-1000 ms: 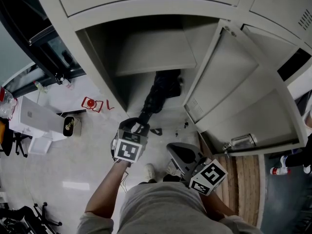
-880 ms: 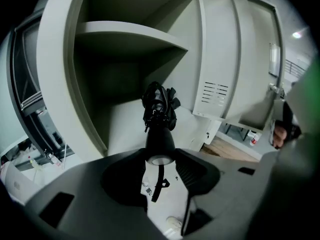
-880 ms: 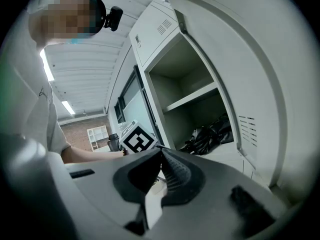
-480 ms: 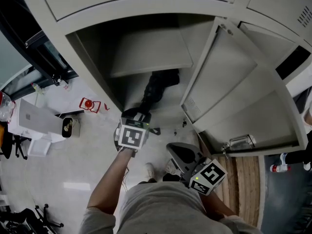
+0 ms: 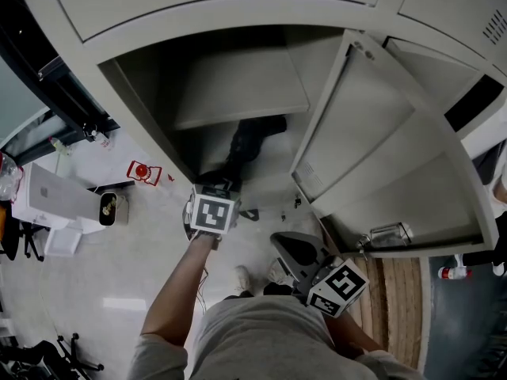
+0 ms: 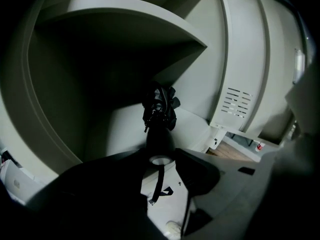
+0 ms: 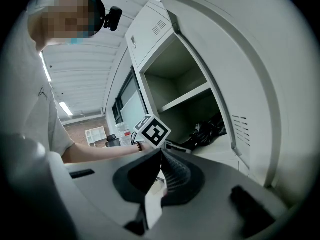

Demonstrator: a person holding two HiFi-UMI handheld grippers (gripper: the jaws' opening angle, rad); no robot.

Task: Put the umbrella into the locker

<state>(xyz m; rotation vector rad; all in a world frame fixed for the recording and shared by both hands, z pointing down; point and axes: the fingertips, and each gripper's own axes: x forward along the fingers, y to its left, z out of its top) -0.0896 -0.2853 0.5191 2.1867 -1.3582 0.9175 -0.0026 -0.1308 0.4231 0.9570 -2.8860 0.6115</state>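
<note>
The black folded umbrella (image 5: 247,139) lies slanted in the lower compartment of the open grey locker (image 5: 238,85), its far end under the shelf. My left gripper (image 5: 215,187) is at the locker's mouth, shut on the umbrella's handle. In the left gripper view the handle (image 6: 159,143) sits between the dark jaws of the left gripper (image 6: 159,156), its strap hanging below and the bunched canopy (image 6: 160,106) lying on the compartment floor. My right gripper (image 5: 297,252) stays near my body, shut and empty. In the right gripper view the right gripper (image 7: 161,154) has its ribbed pads together.
The locker door (image 5: 372,133) stands open to the right, with a latch (image 5: 388,232) near its edge. On the floor at left are a white box (image 5: 51,196) and a red item (image 5: 144,170). A wooden strip (image 5: 404,291) runs at right.
My left gripper has moved forward to the locker's mouth, sliding the umbrella deeper under the shelf. The right gripper has stayed put.
</note>
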